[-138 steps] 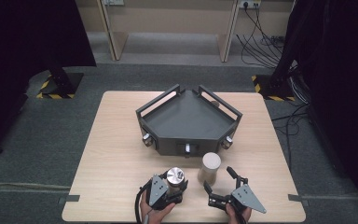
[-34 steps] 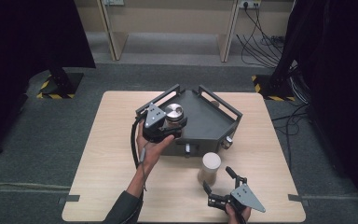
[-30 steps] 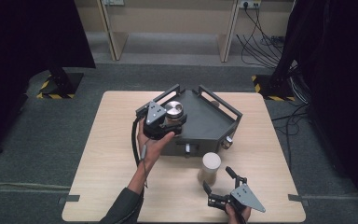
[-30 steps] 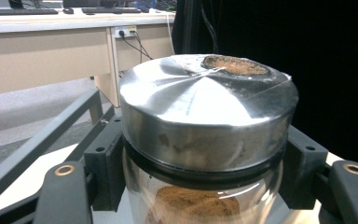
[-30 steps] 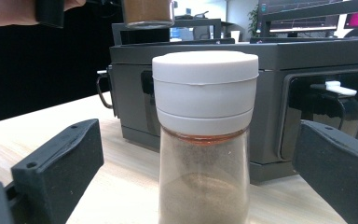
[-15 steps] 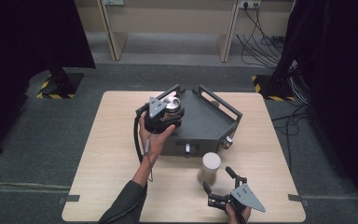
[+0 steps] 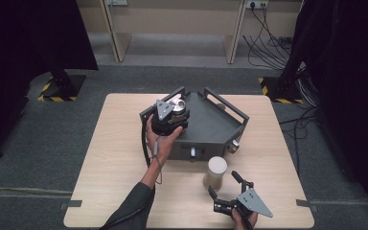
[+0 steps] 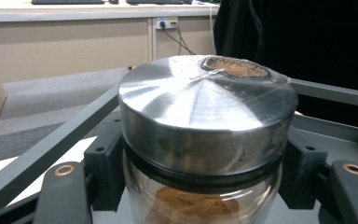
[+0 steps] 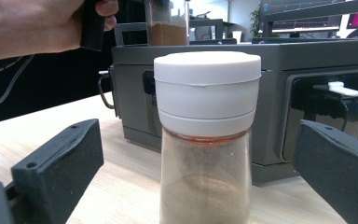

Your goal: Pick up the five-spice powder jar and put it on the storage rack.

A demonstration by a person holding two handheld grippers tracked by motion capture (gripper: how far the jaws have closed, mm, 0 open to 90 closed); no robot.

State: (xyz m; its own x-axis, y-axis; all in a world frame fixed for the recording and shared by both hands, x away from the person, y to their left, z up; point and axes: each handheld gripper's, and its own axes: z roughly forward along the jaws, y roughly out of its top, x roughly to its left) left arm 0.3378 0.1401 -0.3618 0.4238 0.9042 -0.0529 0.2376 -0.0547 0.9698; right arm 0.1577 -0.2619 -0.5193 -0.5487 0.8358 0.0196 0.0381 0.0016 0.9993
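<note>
While my left hand-held gripper (image 7: 172, 114) clamps the steel-lidded jar (image 8: 200, 135) over the grey tray (image 7: 211, 125), hiding its base, my right hand-held gripper (image 7: 226, 188) gapes around the white-capped shaker (image 9: 206, 135) on the tabletop (image 7: 120, 158).

At a wooden table (image 7: 115, 158), the left gripper (image 7: 170, 115) holds a metal-lidded jar (image 7: 176, 103) over the far left corner of a dark grey tray (image 7: 211, 127), while the right gripper (image 7: 227, 191) rests open-jawed just near a white-capped jar (image 7: 215, 172).
</note>
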